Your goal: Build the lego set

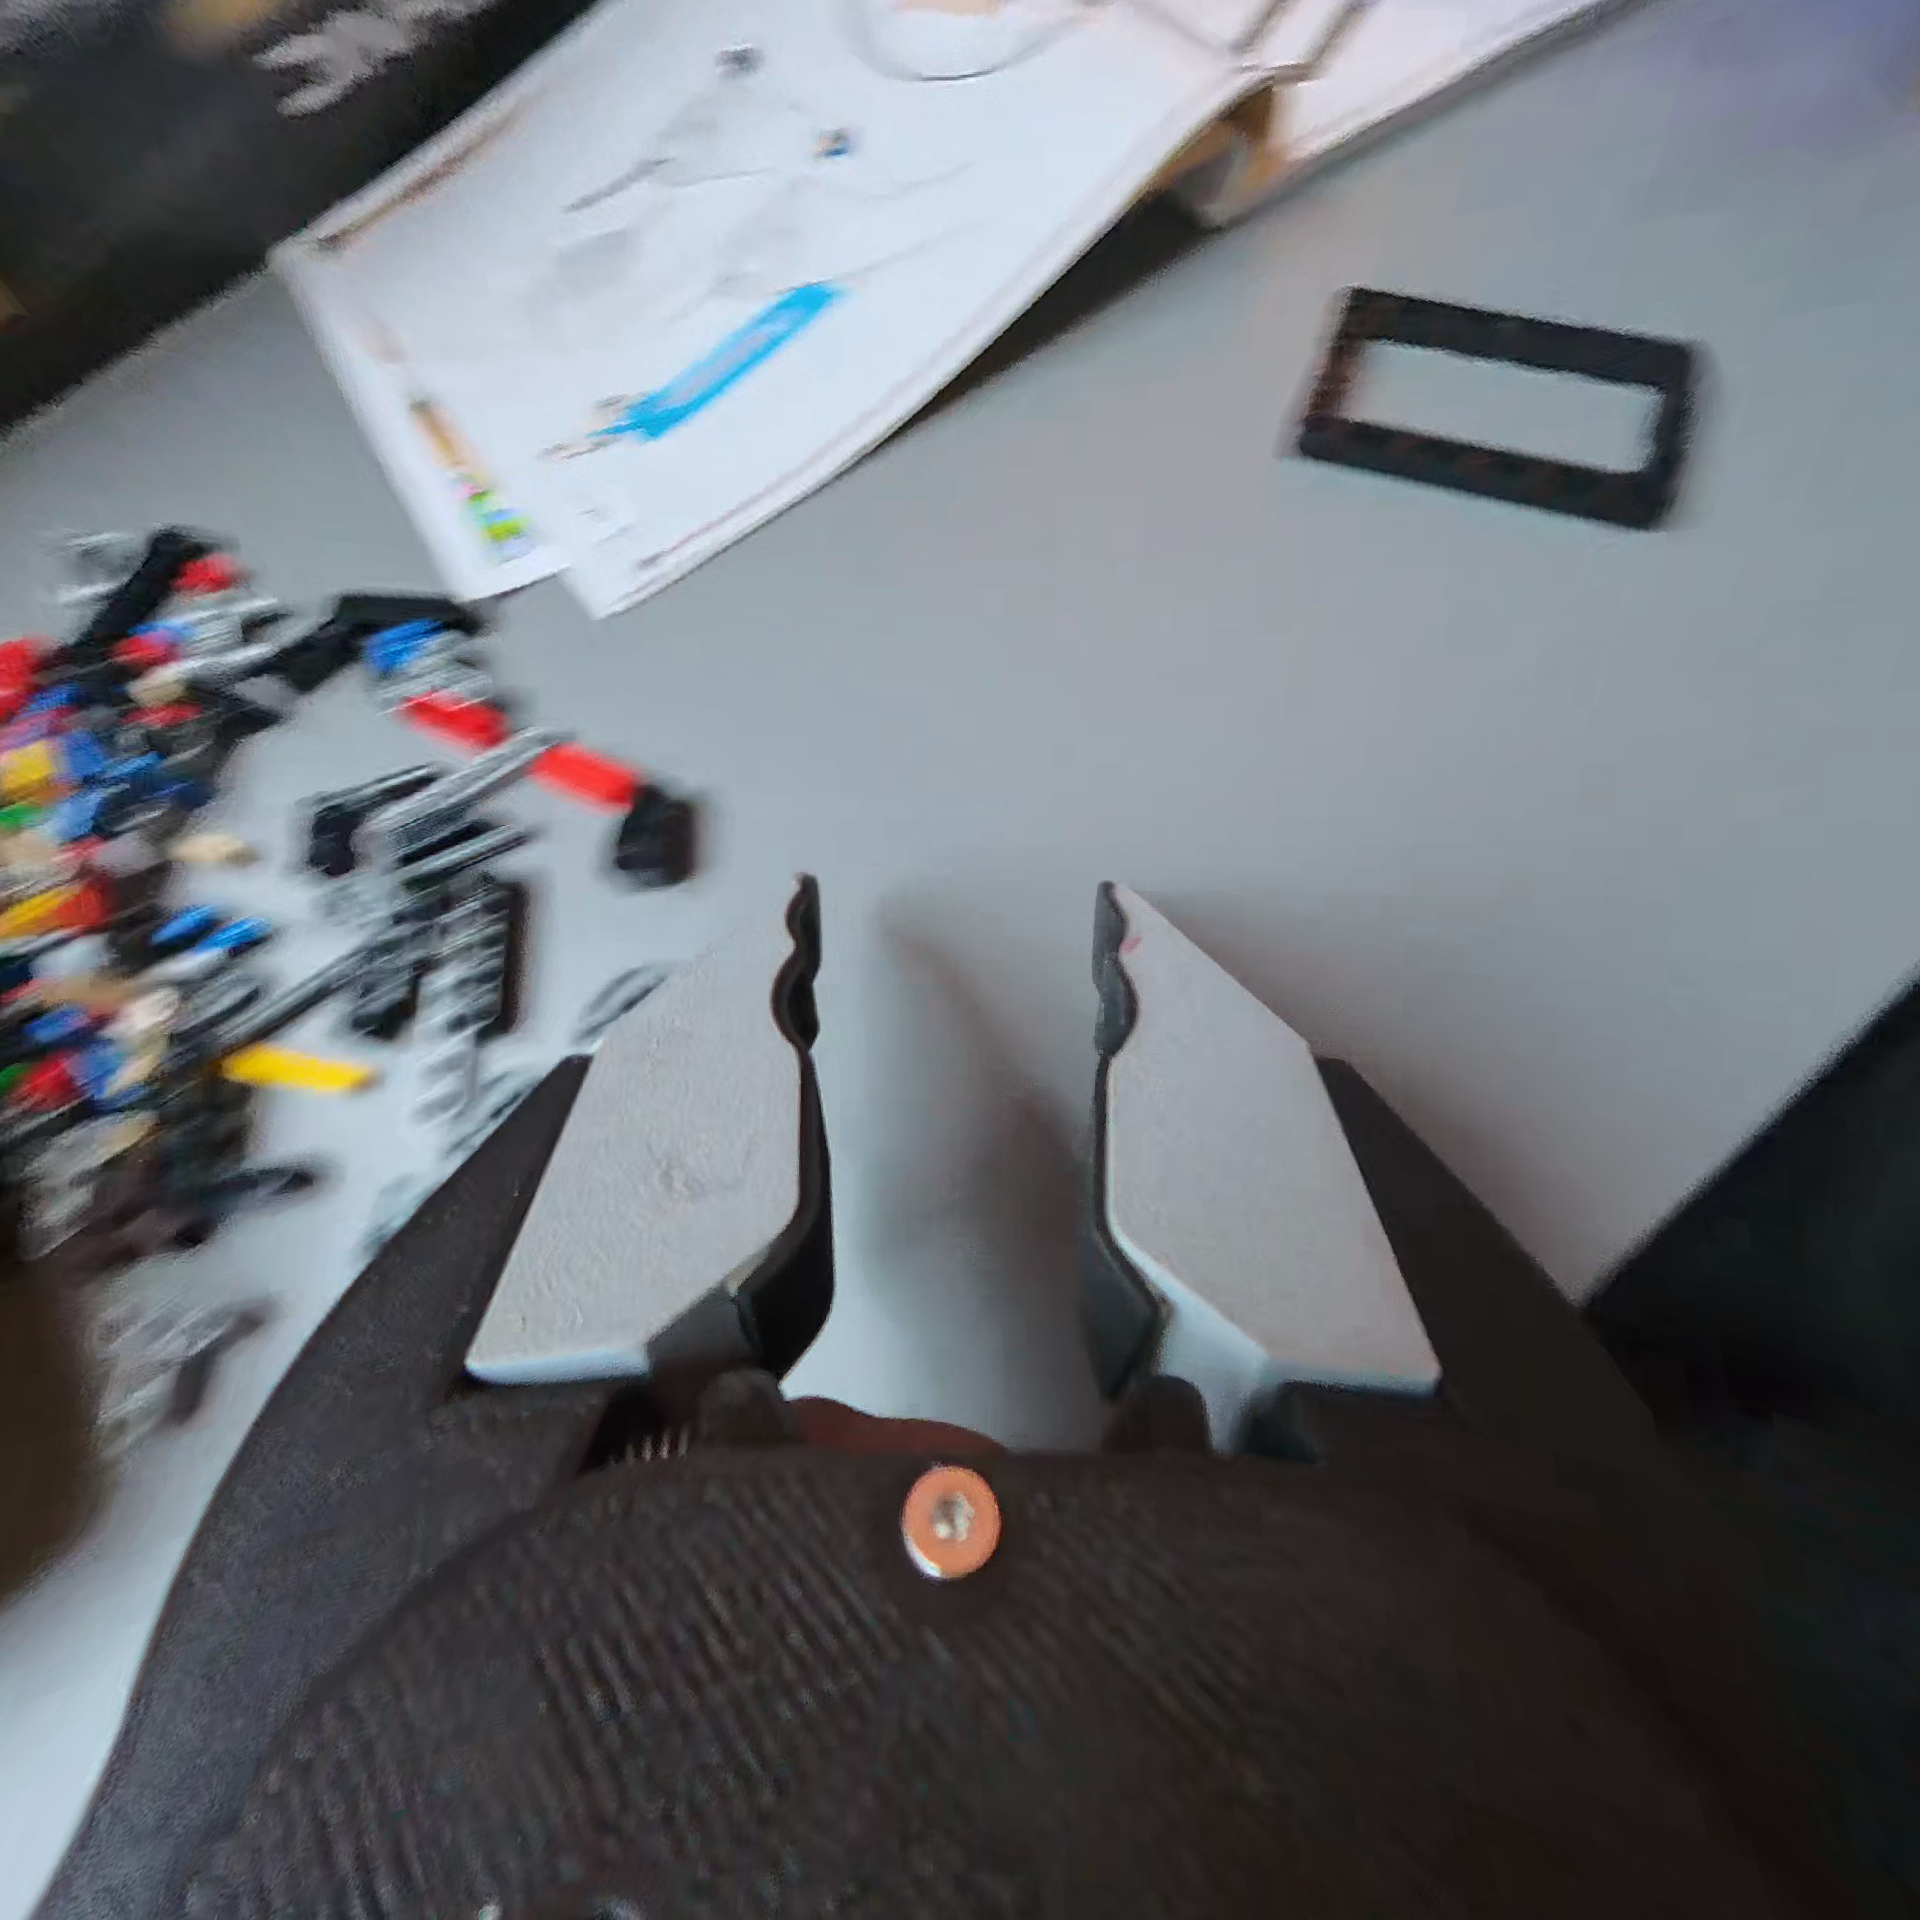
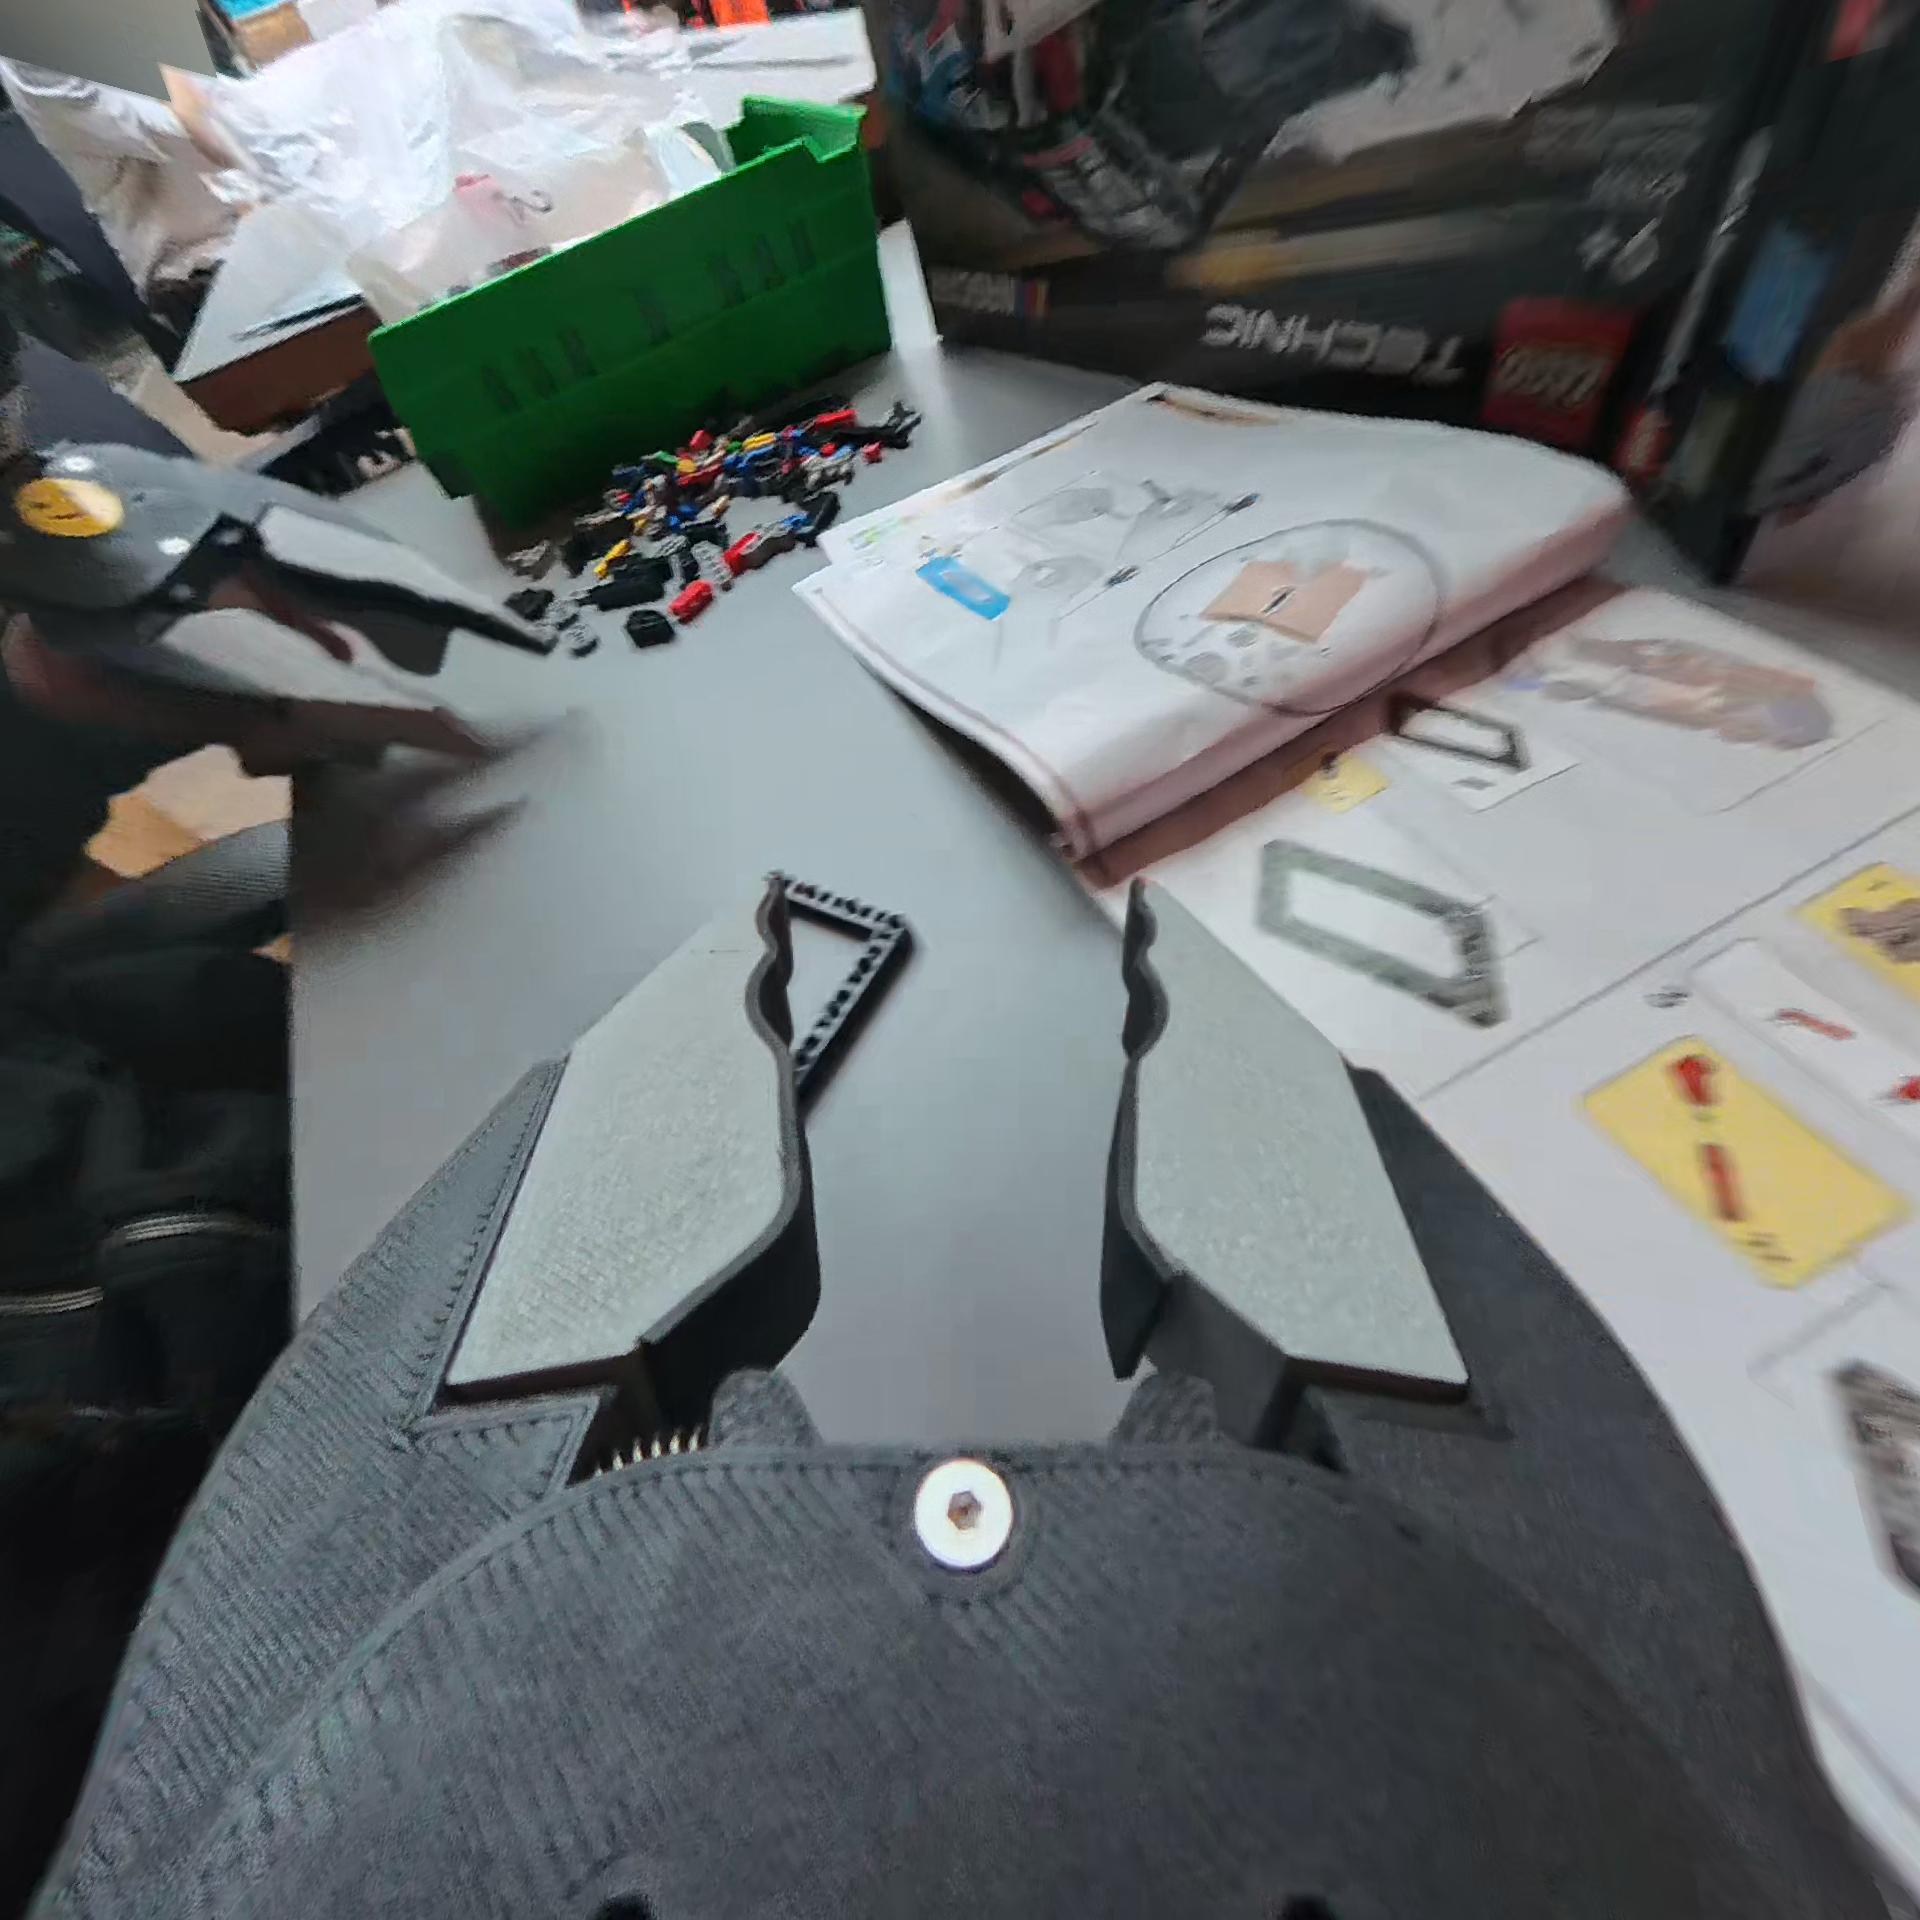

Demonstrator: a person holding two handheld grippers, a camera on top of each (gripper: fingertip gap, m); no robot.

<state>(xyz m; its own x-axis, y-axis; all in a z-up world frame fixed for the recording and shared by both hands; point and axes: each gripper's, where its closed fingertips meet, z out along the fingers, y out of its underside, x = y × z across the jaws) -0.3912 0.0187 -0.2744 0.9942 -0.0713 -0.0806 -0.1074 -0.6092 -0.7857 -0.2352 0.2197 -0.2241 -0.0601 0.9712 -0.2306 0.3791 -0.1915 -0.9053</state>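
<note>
right wrist view, rectangular studded black frame (image 2: 847, 977), matte grey table (image 2: 727, 790)

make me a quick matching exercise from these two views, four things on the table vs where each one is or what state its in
Things:
1. black frame
2. green bin
3. loose pieces
4. instruction booklet

Places or states:
A. scattered in front of the bin
B. lying open on the table
C. flat on the table, alone, just past the right gripper and its open jaws
D. standing at the far end of the table

Pairs: 1-C, 2-D, 3-A, 4-B
</note>
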